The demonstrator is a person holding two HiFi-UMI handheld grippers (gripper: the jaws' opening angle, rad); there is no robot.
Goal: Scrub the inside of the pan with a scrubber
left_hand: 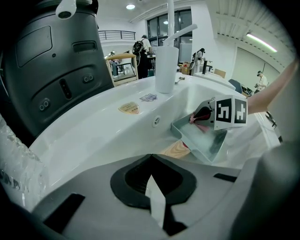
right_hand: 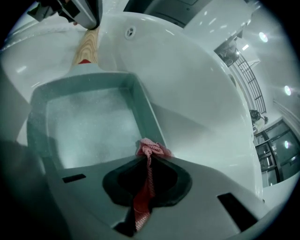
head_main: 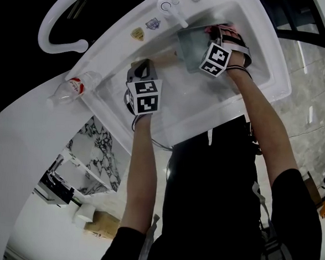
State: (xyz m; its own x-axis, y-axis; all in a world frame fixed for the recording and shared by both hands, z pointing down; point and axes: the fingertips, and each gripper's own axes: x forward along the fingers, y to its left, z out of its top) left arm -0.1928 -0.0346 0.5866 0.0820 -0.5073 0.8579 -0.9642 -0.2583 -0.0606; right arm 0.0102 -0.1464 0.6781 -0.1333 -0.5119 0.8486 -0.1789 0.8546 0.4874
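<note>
A square grey-green pan (head_main: 189, 45) lies tilted in the white sink (head_main: 261, 61), its wooden handle (head_main: 166, 57) pointing left. My left gripper (head_main: 151, 65) is shut on that handle, and the right gripper view shows the grip on the handle (right_hand: 86, 49). From the left gripper view (left_hand: 152, 159) the handle (left_hand: 177, 149) and the pan (left_hand: 204, 143) lie just ahead. My right gripper (head_main: 216, 37) is shut on a pink mesh scrubber (right_hand: 151, 149), held at the near wall of the pan (right_hand: 89, 124), over its inside. Pink scrubber (head_main: 224, 30) shows past the marker cube.
A white faucet (head_main: 172, 6) rises behind the sink, seen as a column (left_hand: 167, 65) in the left gripper view. A crumpled plastic bottle (head_main: 74, 87) lies on the counter left of the sink. A white curved rail (head_main: 59, 22) and a large dark machine (left_hand: 56, 65) stand beyond.
</note>
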